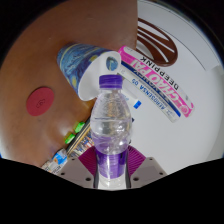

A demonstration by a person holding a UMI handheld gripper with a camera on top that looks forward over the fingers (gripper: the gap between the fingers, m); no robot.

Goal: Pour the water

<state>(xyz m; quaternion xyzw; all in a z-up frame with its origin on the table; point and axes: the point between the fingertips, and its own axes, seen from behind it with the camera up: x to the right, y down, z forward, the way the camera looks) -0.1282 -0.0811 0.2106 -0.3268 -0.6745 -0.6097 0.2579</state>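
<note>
Gripping the water bottle (110,125) at lower centre, my gripper (111,170) has both purple pads pressed against it, purple cap tilted toward the cup (78,62) upper left.

Clear glossy plastic bottle (110,125)

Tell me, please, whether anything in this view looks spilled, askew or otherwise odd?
No spill shows. The gripper is shut on the water bottle, which stands upright with its purple cap still on, so nothing can pour yet. Beyond it, the clear cup appears strongly tilted, though the view itself seems rolled.
</note>
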